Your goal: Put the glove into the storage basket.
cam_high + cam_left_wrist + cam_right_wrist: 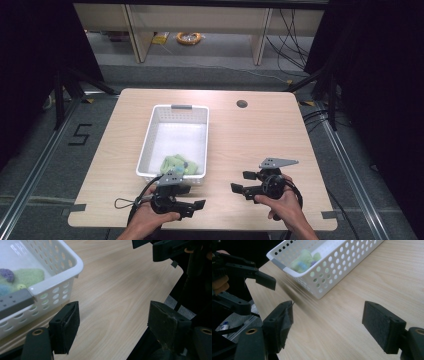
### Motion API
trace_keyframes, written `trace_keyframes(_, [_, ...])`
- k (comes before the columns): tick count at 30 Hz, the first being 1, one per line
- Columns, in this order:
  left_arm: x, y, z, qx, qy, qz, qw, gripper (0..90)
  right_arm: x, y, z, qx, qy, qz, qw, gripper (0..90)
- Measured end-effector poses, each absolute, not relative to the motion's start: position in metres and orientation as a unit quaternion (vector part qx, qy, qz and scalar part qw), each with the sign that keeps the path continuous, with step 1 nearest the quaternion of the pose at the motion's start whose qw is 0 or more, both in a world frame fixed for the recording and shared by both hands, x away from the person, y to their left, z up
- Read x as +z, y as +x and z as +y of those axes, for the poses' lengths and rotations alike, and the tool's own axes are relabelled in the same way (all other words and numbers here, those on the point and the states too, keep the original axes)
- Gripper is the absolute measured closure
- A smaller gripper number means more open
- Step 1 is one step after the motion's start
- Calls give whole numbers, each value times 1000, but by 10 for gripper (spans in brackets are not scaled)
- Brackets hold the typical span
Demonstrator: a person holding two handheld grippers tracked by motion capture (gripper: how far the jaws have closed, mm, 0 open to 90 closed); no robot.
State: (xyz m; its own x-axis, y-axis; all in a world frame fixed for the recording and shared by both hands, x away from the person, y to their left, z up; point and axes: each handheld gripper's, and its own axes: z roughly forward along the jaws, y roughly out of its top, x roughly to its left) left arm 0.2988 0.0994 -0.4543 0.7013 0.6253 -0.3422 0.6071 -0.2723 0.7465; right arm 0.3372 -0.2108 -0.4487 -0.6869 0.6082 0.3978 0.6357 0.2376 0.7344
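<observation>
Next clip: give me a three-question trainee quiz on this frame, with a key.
1. True or false: the left gripper holds a cloth.
2. Where do the soft green items lie? A) on the bare light wooden table B) in the white perforated plastic basket C) on the floor
3. Fill in: the right gripper has its jaws ____.

Key: 1 false, its jaws are apart with nothing between them; 2 B, at the basket's near end; 3 open.

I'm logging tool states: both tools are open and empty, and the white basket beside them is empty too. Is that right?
Not quite. Both the left tool and right tool are open and empty, but the white basket holds green soft items at its near end, as the high view shows.
</observation>
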Motion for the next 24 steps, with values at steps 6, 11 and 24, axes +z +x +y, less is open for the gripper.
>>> trace_keyframes(6, [-467, 295, 96, 8, 808, 374, 455, 253, -456, 334, -213, -484, -379, -789, 7, 238])
trace_keyframes(11, [-472, 292, 95, 10, 810, 373, 452, 252, -459, 331, -212, -482, -376, -792, 10, 234])
trace_keyframes(24, [-482, 285, 96, 9, 819, 360, 447, 227, -467, 320, -215, -478, -372, -795, 9, 227])
